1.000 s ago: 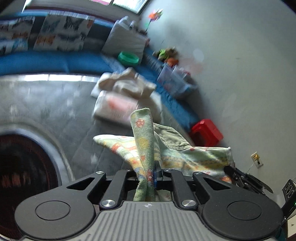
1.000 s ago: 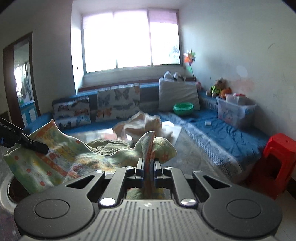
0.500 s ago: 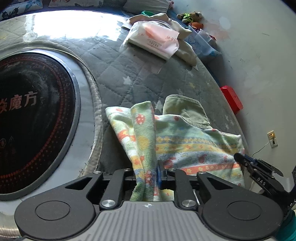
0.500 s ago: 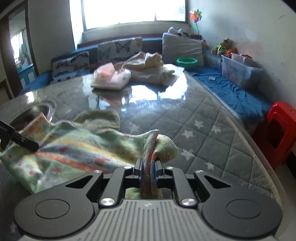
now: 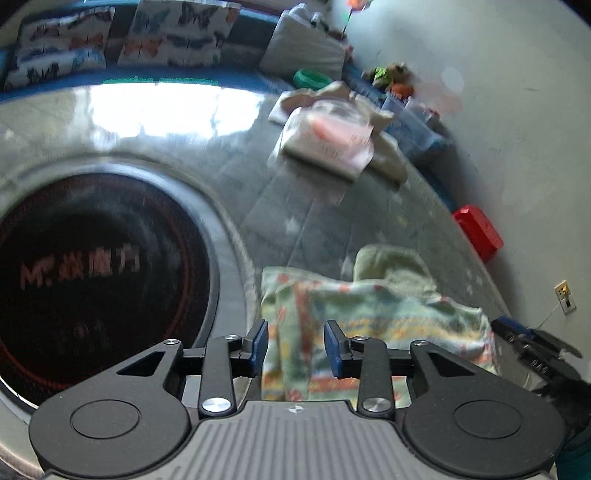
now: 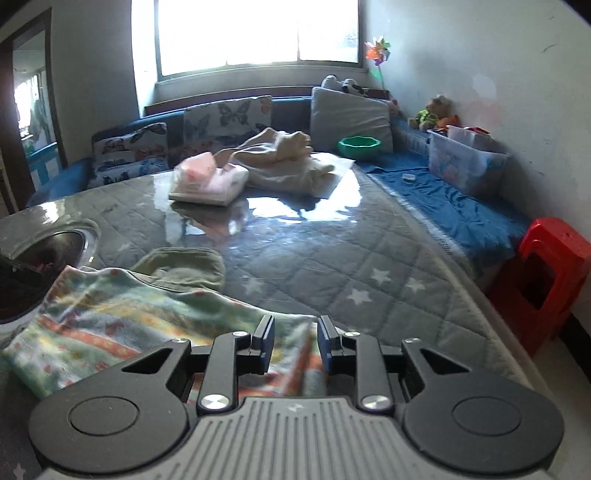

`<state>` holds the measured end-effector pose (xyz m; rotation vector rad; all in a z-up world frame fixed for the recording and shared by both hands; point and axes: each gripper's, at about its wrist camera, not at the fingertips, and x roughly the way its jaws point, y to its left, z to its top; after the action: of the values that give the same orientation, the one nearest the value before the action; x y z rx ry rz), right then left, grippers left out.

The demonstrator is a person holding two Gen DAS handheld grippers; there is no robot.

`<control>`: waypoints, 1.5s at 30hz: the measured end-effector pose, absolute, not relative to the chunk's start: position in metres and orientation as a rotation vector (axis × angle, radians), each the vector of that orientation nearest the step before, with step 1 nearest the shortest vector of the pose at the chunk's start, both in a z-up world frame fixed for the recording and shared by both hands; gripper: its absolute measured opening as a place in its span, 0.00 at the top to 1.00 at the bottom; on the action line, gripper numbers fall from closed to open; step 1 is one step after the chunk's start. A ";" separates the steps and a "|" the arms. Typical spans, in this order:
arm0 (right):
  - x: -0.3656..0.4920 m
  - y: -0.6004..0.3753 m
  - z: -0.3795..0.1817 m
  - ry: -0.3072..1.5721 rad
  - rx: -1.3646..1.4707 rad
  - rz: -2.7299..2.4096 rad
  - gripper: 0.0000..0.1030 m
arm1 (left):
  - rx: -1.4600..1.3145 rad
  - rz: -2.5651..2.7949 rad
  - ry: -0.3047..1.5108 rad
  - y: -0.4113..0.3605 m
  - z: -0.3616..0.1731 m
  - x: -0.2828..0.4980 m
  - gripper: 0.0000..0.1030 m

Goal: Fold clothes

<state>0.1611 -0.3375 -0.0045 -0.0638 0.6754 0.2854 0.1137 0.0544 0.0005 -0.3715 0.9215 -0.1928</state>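
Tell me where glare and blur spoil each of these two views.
Left wrist view: motion blur smears the patterned garment and the folded pile, and window glare whitens the far table; the left tool stays sharp. Right wrist view: the window is blown out, its reflection glares off the table behind the pile, and the garment near the right tool is blurred.

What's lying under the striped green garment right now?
The striped green garment lies on the quilted table cover; an olive cloth pokes out from beneath its far edge. The rest underneath is covered.
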 end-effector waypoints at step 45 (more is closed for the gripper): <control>0.148 -0.277 -0.024 0.715 -0.171 0.542 0.74 | -0.280 -0.470 0.935 -0.028 -0.023 0.124 0.75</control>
<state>0.1475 -0.2770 -0.0237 -0.1709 0.7146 0.5420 0.1241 -0.0281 -0.0233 -0.2801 0.9350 -0.4704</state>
